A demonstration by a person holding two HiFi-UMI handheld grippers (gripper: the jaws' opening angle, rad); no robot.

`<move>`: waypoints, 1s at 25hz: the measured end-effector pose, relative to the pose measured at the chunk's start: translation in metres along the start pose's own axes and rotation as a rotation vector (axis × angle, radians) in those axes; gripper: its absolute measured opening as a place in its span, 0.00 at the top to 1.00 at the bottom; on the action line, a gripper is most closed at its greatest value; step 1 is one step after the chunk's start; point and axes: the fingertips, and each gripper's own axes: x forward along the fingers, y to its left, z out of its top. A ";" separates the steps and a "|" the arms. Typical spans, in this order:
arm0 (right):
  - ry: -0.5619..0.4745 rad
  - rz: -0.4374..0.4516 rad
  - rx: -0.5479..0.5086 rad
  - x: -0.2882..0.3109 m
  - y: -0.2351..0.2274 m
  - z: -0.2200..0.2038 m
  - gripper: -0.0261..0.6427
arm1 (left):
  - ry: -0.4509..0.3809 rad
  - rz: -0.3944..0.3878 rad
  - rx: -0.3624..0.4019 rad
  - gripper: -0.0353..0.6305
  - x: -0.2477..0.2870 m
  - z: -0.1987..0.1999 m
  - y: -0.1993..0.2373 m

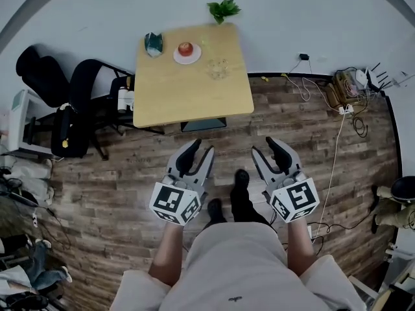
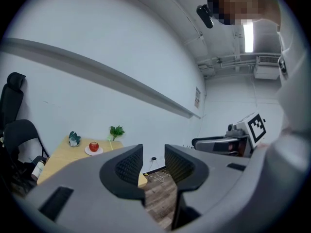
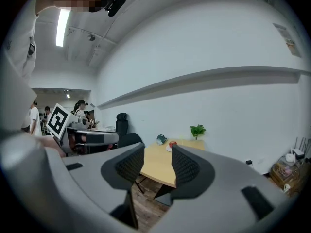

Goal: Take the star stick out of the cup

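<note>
Hovering short of the table (image 1: 168, 99) with its seemingly clear cup (image 1: 217, 69), left gripper (image 1: 198, 150) and right gripper (image 1: 266, 147) gape empty.

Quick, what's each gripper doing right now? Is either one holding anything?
Left gripper: open, holding nothing.
Right gripper: open, holding nothing.

No legible text anywhere; wall notice (image 2: 198, 97) too small and blurred.

Grey hand-held grippers (image 1: 202, 146) (image 1: 262, 145), beige clothing (image 1: 240, 258)
</note>
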 end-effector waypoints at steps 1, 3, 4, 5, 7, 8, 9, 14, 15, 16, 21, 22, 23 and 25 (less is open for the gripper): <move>0.003 0.001 0.002 0.003 -0.008 0.000 0.72 | 0.003 0.005 -0.002 0.77 0.008 0.000 0.001; 0.009 0.008 0.008 0.010 -0.022 0.001 0.72 | 0.008 0.012 -0.004 0.77 0.022 0.002 0.002; 0.008 0.013 0.011 0.014 -0.028 0.002 0.72 | 0.011 0.014 -0.001 0.77 0.028 0.004 0.001; 0.004 0.019 0.012 0.017 -0.035 0.004 0.72 | 0.014 0.017 0.003 0.77 0.035 0.005 0.000; -0.006 0.033 0.014 0.026 -0.048 0.010 0.72 | 0.022 0.021 0.010 0.77 0.050 0.009 -0.004; -0.011 0.042 0.013 0.031 -0.053 0.013 0.72 | 0.026 0.022 0.012 0.77 0.057 0.009 -0.006; -0.014 0.051 0.012 0.034 -0.058 0.015 0.72 | 0.030 0.024 0.014 0.77 0.065 0.010 -0.009; -0.023 0.100 0.013 0.045 -0.086 0.021 0.72 | 0.033 0.045 0.010 0.77 0.099 0.014 -0.021; -0.023 0.108 0.015 0.046 -0.092 0.021 0.72 | 0.033 0.050 0.008 0.77 0.105 0.015 -0.022; -0.024 0.117 0.018 0.047 -0.098 0.021 0.72 | 0.033 0.056 0.006 0.77 0.111 0.016 -0.023; -0.029 0.162 0.025 0.058 -0.118 0.025 0.73 | 0.028 0.112 0.010 0.77 0.135 0.017 -0.023; -0.029 0.172 0.024 0.059 -0.119 0.024 0.73 | 0.031 0.121 0.008 0.77 0.137 0.014 -0.024; -0.029 0.181 0.021 0.059 -0.120 0.023 0.73 | 0.034 0.128 0.005 0.77 0.138 0.011 -0.026; -0.027 0.193 0.021 0.061 -0.122 0.022 0.73 | 0.041 0.138 0.000 0.77 0.140 0.007 -0.028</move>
